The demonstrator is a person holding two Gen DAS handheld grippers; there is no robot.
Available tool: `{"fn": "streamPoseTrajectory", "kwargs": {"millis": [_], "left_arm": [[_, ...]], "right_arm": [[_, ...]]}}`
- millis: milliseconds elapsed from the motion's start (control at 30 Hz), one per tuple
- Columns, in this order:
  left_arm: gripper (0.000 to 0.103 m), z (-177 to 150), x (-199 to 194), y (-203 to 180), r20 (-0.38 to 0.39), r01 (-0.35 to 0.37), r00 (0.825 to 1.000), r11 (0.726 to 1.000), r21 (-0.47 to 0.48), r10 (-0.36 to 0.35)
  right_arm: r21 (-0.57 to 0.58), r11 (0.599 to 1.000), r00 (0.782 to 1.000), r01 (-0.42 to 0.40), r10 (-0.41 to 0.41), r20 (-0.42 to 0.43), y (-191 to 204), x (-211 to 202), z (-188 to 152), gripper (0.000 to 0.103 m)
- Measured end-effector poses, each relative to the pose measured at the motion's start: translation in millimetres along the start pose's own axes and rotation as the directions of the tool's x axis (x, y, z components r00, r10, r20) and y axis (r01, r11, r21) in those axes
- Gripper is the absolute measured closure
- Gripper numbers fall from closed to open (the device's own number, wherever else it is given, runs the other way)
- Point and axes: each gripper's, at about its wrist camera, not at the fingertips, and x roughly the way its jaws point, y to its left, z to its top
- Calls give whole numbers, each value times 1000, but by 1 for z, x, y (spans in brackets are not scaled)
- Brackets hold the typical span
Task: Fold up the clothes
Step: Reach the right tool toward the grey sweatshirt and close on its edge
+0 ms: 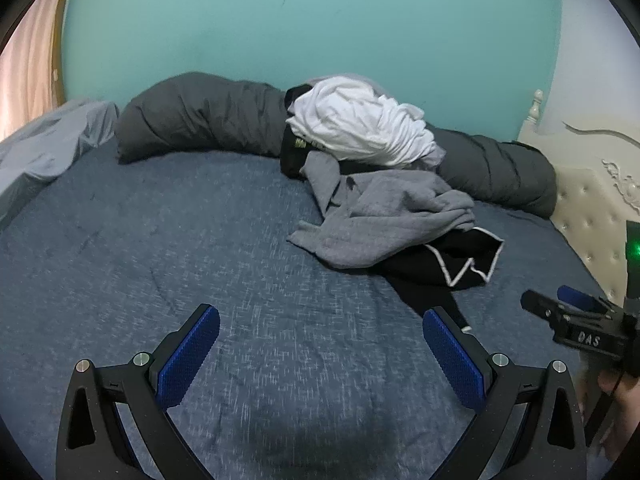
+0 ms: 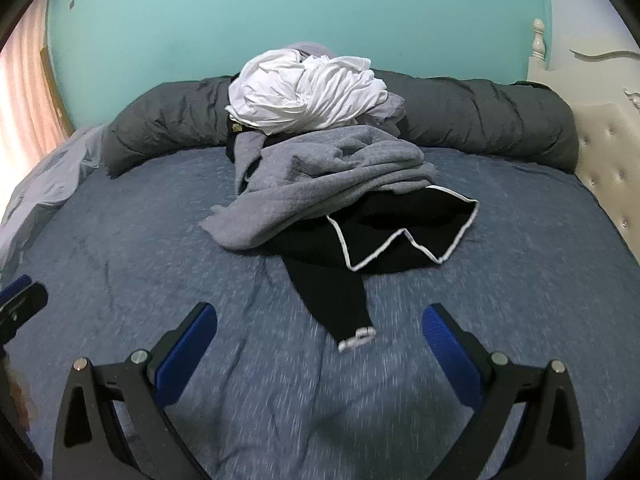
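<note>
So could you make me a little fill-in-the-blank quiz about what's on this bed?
1. The white garment lies at the ____ of the clothes pile.
2. The black garment has ____ trim along its edges.
3. The grey garment lies partly over the ____ one.
4. Both the left gripper and right gripper are ____, holding nothing.

Missing words: top; white; black; open

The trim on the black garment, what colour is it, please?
White trim edging the black garment, clearest in the right wrist view.

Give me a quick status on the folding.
Left gripper open, empty. Right gripper open, empty. Clothes pile unfolded on the bed; black garment nearest. Nothing in the way.
</note>
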Motion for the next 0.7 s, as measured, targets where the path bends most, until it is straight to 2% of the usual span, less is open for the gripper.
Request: {"fn": "streamPoseTrajectory", "kwargs": {"millis": [133,200,367,533,633,700], "left_arm": [[0,-4,31,12,-21,0,1000,1000,-29,0],[0,-6,43,17,-30,-4,1000,999,-42,3],[0,-13,68,29,-57,29,998,997,-66,-33],[0,-20,85,43,-65,20,998,997,-76,-25],[0,-23,91,53,-69,23,997,994,-105,-30],[0,-26,94,57,-74,32,996,993,-117,-41]], "right_arm": [[-21,1000,1000,-13,13,-22,3,41,10,1],[-13,999,999,-36,35,-36,2,63,16,5],[60,991,988,-119,124,-96,-3,117,32,18],[92,986,984,-138,147,-97,5,151,50,20],[129,981,983,-142,155,-97,7,171,60,28],[164,976,982,-145,162,-95,7,184,67,37]]}}
